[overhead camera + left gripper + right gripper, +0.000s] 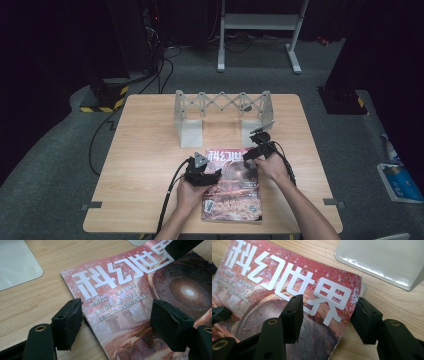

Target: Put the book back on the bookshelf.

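A magazine (232,185) with a reddish cover and large white characters lies flat on the wooden table (145,150) near its front edge. My left gripper (217,173) sits at the magazine's upper left edge. In the left gripper view its jaws (116,308) stand open, one on the wood beside the spine, the other over the cover (125,290). My right gripper (249,156) is at the top right corner. Its jaws (329,304) are open astride the cover's right edge (287,285), which curls up slightly there. Nothing is clamped.
A grey expanding rack (222,107) with two flat feet stands just beyond the magazine; one foot (382,260) lies close to my right gripper, the other (17,262) near my left. A white metal frame (260,22) stands on the floor behind the table.
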`<state>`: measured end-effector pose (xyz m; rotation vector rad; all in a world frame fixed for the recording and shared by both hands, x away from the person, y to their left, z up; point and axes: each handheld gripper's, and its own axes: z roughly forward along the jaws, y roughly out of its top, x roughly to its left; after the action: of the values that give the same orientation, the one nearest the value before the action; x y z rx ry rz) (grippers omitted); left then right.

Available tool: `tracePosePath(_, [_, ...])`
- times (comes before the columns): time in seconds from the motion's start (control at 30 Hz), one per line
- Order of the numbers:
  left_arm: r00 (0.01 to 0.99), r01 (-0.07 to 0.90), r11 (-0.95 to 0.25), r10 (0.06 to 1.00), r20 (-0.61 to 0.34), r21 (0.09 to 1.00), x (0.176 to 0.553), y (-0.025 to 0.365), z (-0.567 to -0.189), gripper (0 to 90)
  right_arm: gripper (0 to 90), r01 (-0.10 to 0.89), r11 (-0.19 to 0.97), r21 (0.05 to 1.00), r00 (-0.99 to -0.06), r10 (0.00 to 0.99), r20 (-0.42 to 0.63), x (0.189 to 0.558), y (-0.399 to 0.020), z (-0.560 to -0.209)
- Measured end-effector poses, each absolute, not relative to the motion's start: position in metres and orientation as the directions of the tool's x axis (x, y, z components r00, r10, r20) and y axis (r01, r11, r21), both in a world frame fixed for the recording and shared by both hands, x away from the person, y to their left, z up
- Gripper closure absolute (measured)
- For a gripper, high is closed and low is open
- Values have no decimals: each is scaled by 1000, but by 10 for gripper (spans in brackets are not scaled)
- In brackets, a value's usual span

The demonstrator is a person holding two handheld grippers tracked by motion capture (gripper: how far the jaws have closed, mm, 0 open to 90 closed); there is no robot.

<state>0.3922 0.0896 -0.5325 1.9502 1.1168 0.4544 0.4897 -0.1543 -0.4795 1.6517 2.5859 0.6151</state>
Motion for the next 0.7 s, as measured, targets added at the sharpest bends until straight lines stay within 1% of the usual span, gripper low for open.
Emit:
tracePosePath(0.17, [538, 538, -265, 838, -85, 800, 392, 89, -533, 259, 454, 874, 355, 333, -439, 871, 222, 489, -156, -479])
tracePosePath(0.3, [538, 538, -264, 839, -84, 801, 392, 89, -533, 259, 448, 873, 369, 318, -444, 871, 210, 490, -156, -481])
tracePosePath(0.37, [537, 537, -264, 839, -84, 801, 392, 89, -533, 259, 443, 881, 369, 295, -435, 878, 201, 490, -156, -485])
tracePosePath(0.7, [537, 536, -264, 839, -83, 802, 391, 90, -533, 260, 415, 890, 365, 273, -422, 887, 188, 490, -153, -485])
